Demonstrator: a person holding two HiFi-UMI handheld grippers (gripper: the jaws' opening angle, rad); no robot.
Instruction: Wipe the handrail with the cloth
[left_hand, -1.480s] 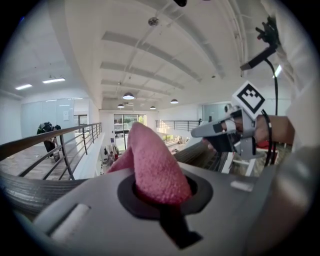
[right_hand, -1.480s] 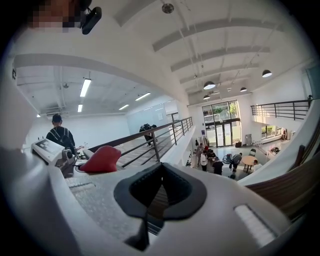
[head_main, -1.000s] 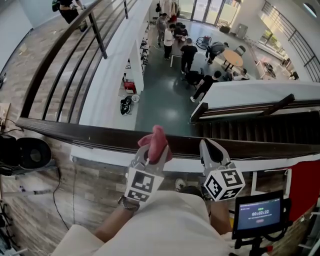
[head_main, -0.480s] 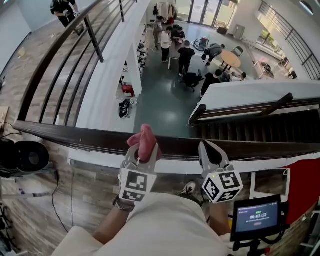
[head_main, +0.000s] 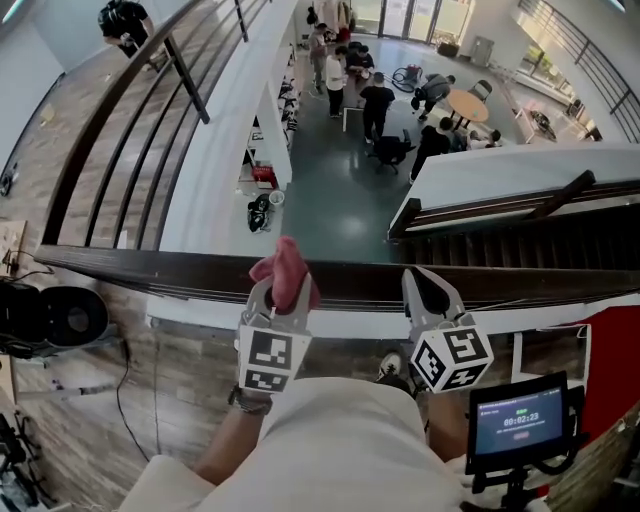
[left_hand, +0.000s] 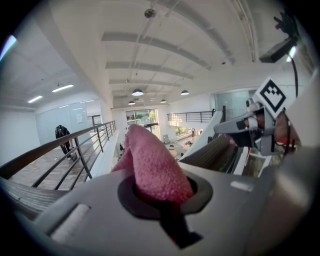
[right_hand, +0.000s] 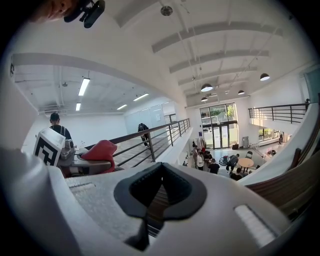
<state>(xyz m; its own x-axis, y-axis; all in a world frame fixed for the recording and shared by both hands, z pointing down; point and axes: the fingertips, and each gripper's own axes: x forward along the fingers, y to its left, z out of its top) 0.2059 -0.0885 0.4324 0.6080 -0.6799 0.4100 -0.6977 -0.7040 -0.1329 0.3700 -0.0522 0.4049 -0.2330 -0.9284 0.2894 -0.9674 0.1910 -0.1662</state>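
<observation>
Left tongs (head_main: 283, 297), clamping pink cloth (head_main: 287, 266), slid left along handrail (head_main: 150, 268).

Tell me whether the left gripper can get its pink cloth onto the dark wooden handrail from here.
Probably yes. The left gripper, shut on the pink cloth, sits right at the handrail with nothing between them; the right gripper is off to the side.

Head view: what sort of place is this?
Likely an upper-floor gallery overlooking a building's open lobby: a dark wooden handrail runs across, people gather near a round table on the floor below, and a staircase descends at right.
</observation>
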